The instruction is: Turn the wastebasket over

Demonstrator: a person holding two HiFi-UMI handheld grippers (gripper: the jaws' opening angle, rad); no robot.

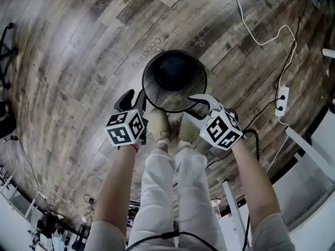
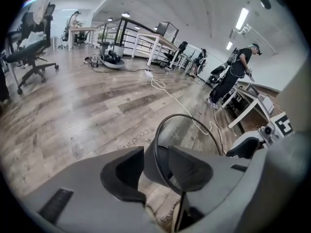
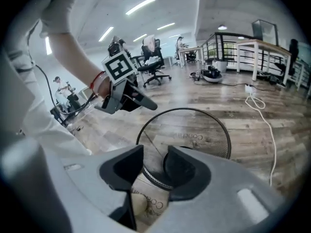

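A black mesh wastebasket [image 1: 174,81] stands upright on the wood floor, its open mouth facing up and its dark bottom visible inside. My left gripper [image 1: 135,99] is at the near-left of its rim and my right gripper [image 1: 202,106] at the near-right. In the left gripper view the thin rim of the wastebasket [image 2: 188,116] runs between the jaws of the left gripper [image 2: 155,166], with a gap on either side. In the right gripper view the near wall of the wastebasket [image 3: 194,130] lies between the spread jaws of the right gripper [image 3: 154,166]; the pads do not press on it.
The person's shoes [image 1: 158,125] stand right behind the basket. A white cable runs to a power strip [image 1: 281,99] on the right, near white table legs [image 1: 309,145]. An office chair [image 2: 29,42] and a standing person [image 2: 240,67] are farther off.
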